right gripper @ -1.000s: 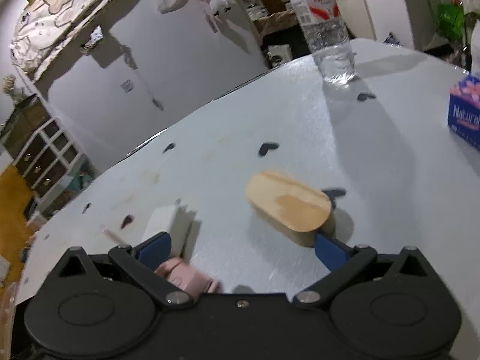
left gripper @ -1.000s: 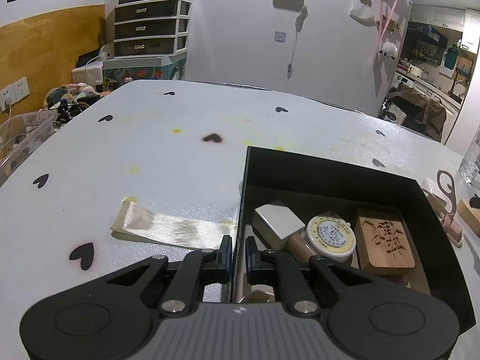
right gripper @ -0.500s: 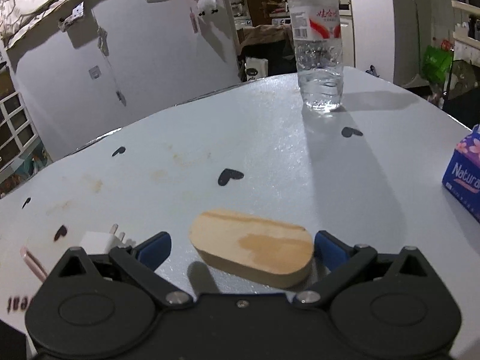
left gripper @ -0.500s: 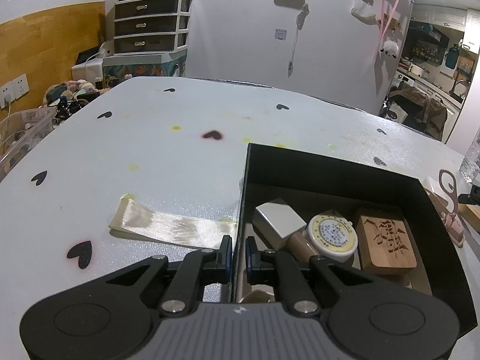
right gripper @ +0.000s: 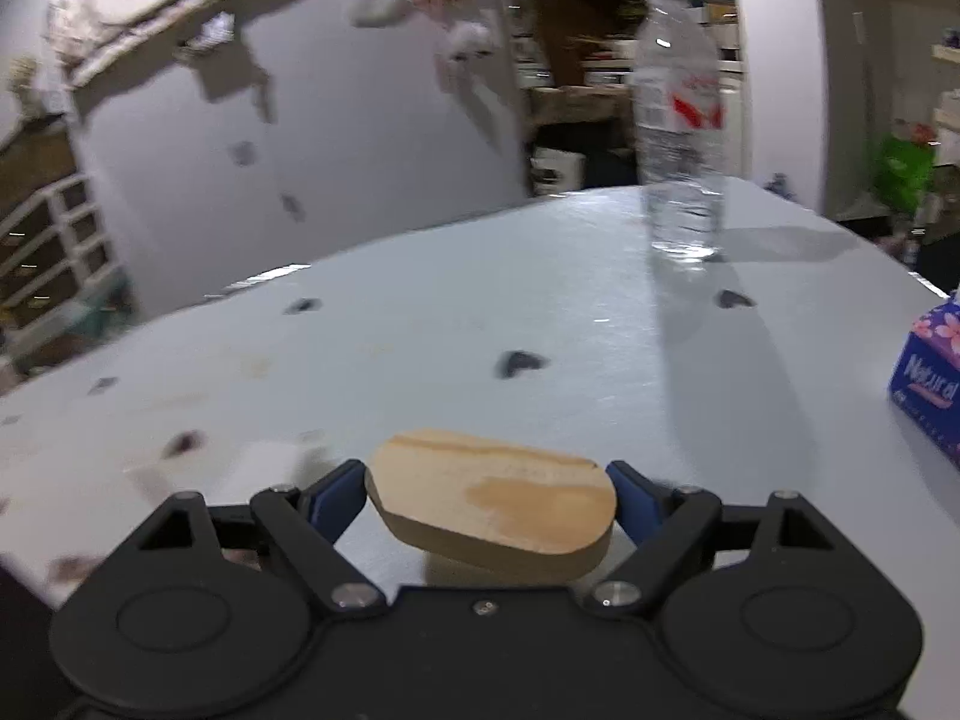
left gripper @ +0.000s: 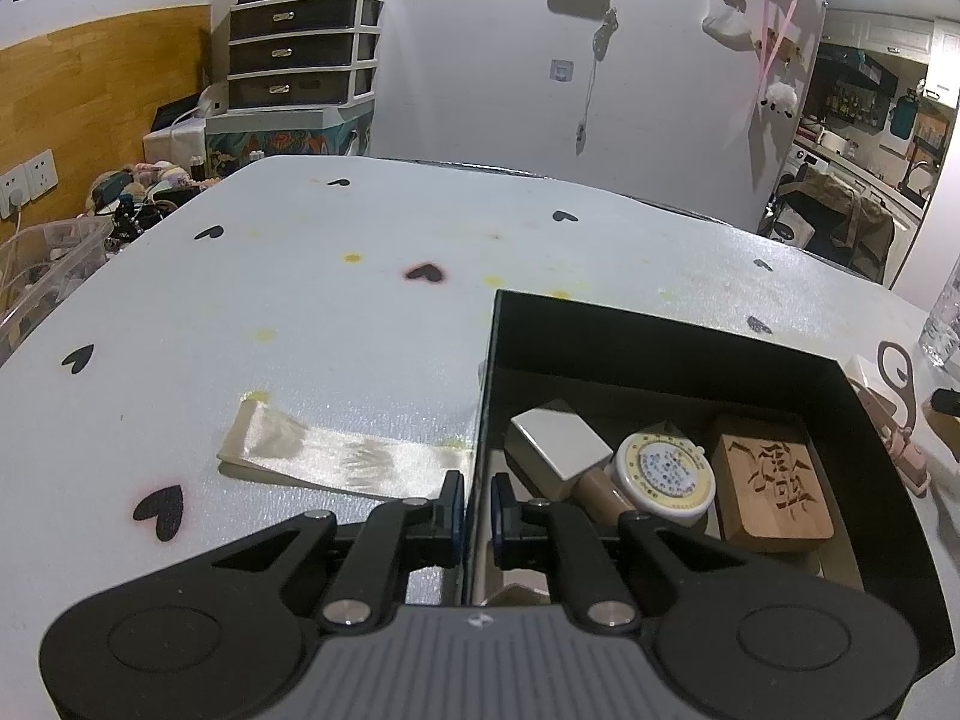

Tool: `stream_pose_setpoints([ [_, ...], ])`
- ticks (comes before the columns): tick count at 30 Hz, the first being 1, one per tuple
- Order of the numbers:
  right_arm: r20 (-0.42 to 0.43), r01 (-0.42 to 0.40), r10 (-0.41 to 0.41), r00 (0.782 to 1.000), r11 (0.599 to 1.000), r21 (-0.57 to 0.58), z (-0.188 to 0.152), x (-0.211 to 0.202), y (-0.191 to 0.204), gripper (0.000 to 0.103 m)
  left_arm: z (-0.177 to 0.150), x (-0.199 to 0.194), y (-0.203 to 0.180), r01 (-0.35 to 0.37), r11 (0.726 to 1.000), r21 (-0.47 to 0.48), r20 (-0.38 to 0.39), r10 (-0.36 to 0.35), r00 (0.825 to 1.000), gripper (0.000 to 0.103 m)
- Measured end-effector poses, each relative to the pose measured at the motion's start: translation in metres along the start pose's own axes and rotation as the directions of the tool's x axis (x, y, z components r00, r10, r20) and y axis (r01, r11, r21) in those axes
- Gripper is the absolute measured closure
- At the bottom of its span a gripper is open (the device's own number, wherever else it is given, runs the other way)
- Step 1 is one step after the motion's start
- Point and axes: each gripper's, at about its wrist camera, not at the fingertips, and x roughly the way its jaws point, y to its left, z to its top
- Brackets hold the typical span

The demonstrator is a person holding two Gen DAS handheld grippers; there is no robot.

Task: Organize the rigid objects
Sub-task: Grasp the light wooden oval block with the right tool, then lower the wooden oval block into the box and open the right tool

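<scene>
Left wrist: your left gripper (left gripper: pixel 477 507) is clamped on the near-left wall of the black box (left gripper: pixel 660 339), one pad inside and one outside. In the box lie a white block (left gripper: pixel 558 441), a round tin (left gripper: pixel 666 471) and a carved wood block (left gripper: pixel 771 495). A ribbon (left gripper: pixel 336 459) lies on the table (left gripper: pixel 360 300), left of the box.

Right wrist: your right gripper (right gripper: pixel 489 492) has just been closing — its blue pads now press both ends of the oval wood block (right gripper: pixel 492 501). Beyond the block stands a bottle (right gripper: pixel 681 138); a tissue pack (right gripper: pixel 930 384) sits to its right.
</scene>
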Motion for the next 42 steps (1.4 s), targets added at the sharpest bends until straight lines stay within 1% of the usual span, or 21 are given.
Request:
stream_pose_setpoints([
  [2, 0.002, -0.071, 0.071, 0.997, 0.997, -0.022, -0.006, -0.019, 0.013, 0.017, 0.001, 0.0, 0.0, 0.0, 1.0, 0.003, 0.003, 0.0, 1.0, 0.094],
  [4, 0.002, -0.137, 0.138, 0.99, 0.99, -0.043, -0.01, -0.035, 0.025, 0.017, 0.001, 0.0, 0.0, 0.003, 1.0, 0.001, 0.006, -0.003, 1.0, 0.094],
  [7, 0.005, -0.232, 0.233, 0.973, 0.972, -0.048, -0.012, -0.057, 0.042, 0.017, 0.0, -0.001, 0.001, 0.006, 1.0, -0.002, 0.012, -0.006, 1.0, 0.095],
  [8, 0.005, -0.271, 0.272, 0.962, 0.961, -0.062, -0.013, -0.064, 0.051, 0.017, 0.0, -0.001, 0.0, 0.004, 1.0, 0.003, 0.014, -0.004, 1.0, 0.096],
  [10, -0.009, -0.343, 0.343, 0.939, 0.935, -0.09, -0.013, -0.075, 0.068, 0.017, -0.001, -0.002, -0.001, -0.002, 1.0, 0.018, 0.019, 0.002, 1.0, 0.097],
  [11, -0.022, -0.382, 0.381, 0.924, 0.919, -0.098, -0.014, -0.079, 0.078, 0.017, -0.002, -0.003, -0.002, -0.006, 1.0, 0.029, 0.022, 0.006, 1.0, 0.097],
  [13, -0.053, -0.456, 0.453, 0.89, 0.885, -0.097, -0.014, -0.084, 0.095, 0.016, -0.004, -0.004, -0.004, -0.014, 0.999, 0.049, 0.027, 0.013, 1.0, 0.098],
  [16, -0.119, -0.551, 0.541, 0.833, 0.831, -0.079, -0.015, -0.084, 0.123, 0.016, -0.006, -0.006, -0.003, -0.01, 0.998, 0.056, 0.027, 0.009, 1.0, 0.099],
  [20, -0.199, -0.611, 0.587, 0.785, 0.787, -0.085, -0.023, -0.083, 0.162, 0.017, -0.008, -0.01, 0.0, -0.001, 0.998, 0.057, 0.031, -0.001, 1.0, 0.1],
  [24, -0.291, -0.643, 0.603, 0.743, 0.763, -0.06, -0.035, -0.076, 0.193, 0.016, -0.012, -0.014, -0.001, -0.005, 0.997, 0.074, 0.039, 0.002, 0.999, 0.101],
  [26, -0.334, -0.645, 0.598, 0.728, 0.763, -0.039, -0.042, -0.07, 0.203, 0.017, -0.014, -0.017, -0.001, -0.002, 0.997, 0.077, 0.041, -0.001, 0.999, 0.101],
  [29, -0.382, -0.63, 0.578, 0.721, 0.777, -0.013, -0.05, -0.061, 0.211, 0.017, -0.017, -0.021, 0.0, 0.004, 0.997, 0.078, 0.045, -0.007, 0.999, 0.1],
  [37, -0.437, -0.569, 0.492, 0.753, 0.821, -0.056, -0.061, -0.054, 0.226, 0.016, -0.019, -0.023, 0.002, 0.011, 0.997, 0.075, 0.051, -0.015, 0.999, 0.1],
  [40, -0.47, -0.56, 0.469, 0.748, 0.826, -0.067, -0.064, -0.052, 0.229, 0.015, -0.02, -0.023, 0.003, 0.015, 0.997, 0.073, 0.052, -0.019, 0.998, 0.099],
  [42, -0.471, -0.569, 0.476, 0.742, 0.82, -0.068, -0.064, -0.053, 0.231, 0.01, -0.02, -0.023, 0.004, 0.018, 0.997, 0.071, 0.052, -0.022, 0.998, 0.099],
])
